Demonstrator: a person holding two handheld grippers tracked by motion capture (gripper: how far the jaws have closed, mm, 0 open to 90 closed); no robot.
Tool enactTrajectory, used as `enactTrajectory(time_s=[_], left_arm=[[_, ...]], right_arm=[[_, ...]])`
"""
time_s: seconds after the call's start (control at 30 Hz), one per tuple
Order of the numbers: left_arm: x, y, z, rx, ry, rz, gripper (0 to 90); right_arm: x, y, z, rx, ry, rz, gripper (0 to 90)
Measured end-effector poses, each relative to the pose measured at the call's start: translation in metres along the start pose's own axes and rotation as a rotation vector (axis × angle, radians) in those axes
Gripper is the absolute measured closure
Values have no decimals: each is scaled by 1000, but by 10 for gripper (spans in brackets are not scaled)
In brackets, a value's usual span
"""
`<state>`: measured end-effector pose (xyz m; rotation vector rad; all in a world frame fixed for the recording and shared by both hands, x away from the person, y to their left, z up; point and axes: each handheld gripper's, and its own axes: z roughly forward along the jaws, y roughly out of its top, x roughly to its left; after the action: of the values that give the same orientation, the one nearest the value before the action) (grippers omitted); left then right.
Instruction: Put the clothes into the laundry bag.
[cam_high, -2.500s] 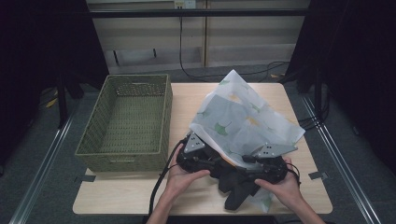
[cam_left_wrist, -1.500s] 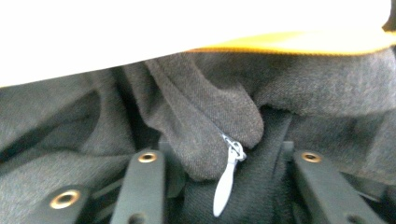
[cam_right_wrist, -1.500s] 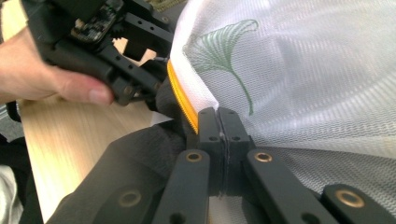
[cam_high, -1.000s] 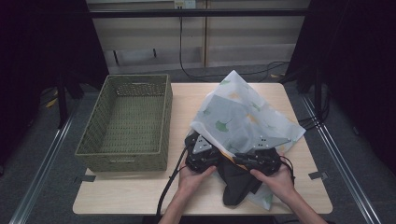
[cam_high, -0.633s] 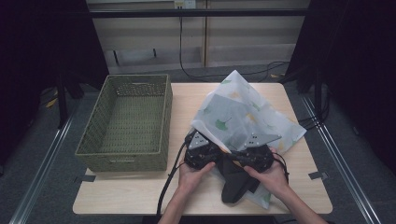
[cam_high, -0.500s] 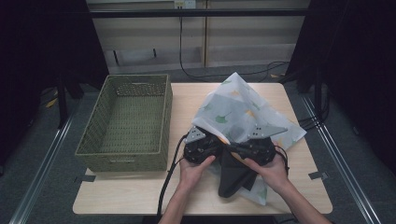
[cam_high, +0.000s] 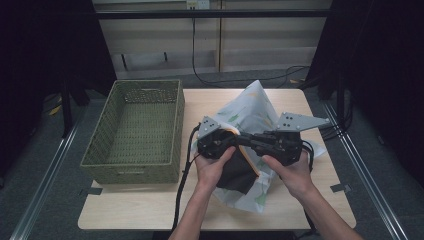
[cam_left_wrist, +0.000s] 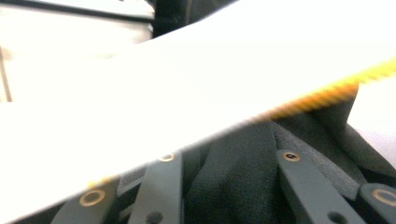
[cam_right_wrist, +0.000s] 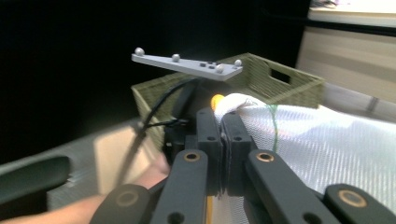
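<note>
Wooden tabletop (cam_high: 310, 200) carries a woven green basket (cam_high: 135, 130) at left. Beside it, the white leaf-printed fabric bag (cam_high: 250, 112) with orange-trimmed dark lining is lifted. Right gripper (cam_right_wrist: 223, 122) has just closed, clamped on the bag's rim; left gripper (cam_high: 220, 142) pinches its dark lining.

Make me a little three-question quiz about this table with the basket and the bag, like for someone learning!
1. True or false: the green woven basket has things inside it.
2. What does the right gripper pinch? A) basket rim B) the white leaf-printed cloth bag's orange-trimmed edge C) a cable
3. Which hand is closer to the basket?

Key:
1. False; it looks empty.
2. B; its jaws are shut on that edge.
3. The left hand, holding the left gripper.
</note>
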<state>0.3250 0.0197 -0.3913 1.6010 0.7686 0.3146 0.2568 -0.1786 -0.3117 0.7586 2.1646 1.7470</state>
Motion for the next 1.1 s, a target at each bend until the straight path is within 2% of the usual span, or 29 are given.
enactTrajectory(time_s=[0.03,0.1,0.13,0.2,0.23,0.27,0.3,0.37,0.43,0.47,0.5,0.53,0.57,0.63,0.67,0.8,0.87,1.0,1.1], left_arm=[[0,2,-2,-27,25,-6,731],[4,5,-4,-49,53,-15,732],[4,5,-5,-86,93,-20,732],[9,8,-5,-109,132,-28,733],[10,9,-5,-110,155,-7,733],[13,9,-3,-95,180,34,732],[14,7,-3,-83,182,45,731],[18,-3,3,-20,185,91,727],[23,-23,14,68,170,95,721],[25,-35,18,112,178,106,715],[26,-48,22,137,165,113,715],[26,-58,24,165,134,115,710],[26,-66,26,189,108,133,702],[22,-77,29,249,100,180,686],[21,-80,31,259,86,178,680],[18,-90,37,313,92,210,656],[17,-96,39,340,83,211,648],[16,-102,45,358,86,206,646],[13,-105,47,376,91,226,643]], right_arm=[[2,1,-1,-15,22,11,888],[6,1,-2,-26,37,21,889],[8,0,-2,-34,47,32,889],[14,1,-4,-43,61,35,891],[16,1,-5,-43,60,30,891],[17,1,-6,-44,56,25,891],[17,-1,-8,-43,62,41,890],[13,-9,-9,-10,33,26,891],[3,-28,-6,48,12,59,891],[-7,-51,-2,107,-16,93,890],[-7,-51,-2,107,-16,93,890],[-11,-62,-1,121,-19,120,890],[-15,-72,0,140,-24,137,890],[-22,-90,2,197,-46,154,890],[-27,-97,2,207,-50,174,890],[-39,-120,3,258,-64,220,889],[-40,-128,4,289,-65,226,889],[-40,-135,7,314,-54,229,888],[-39,-138,8,332,-48,227,888]])
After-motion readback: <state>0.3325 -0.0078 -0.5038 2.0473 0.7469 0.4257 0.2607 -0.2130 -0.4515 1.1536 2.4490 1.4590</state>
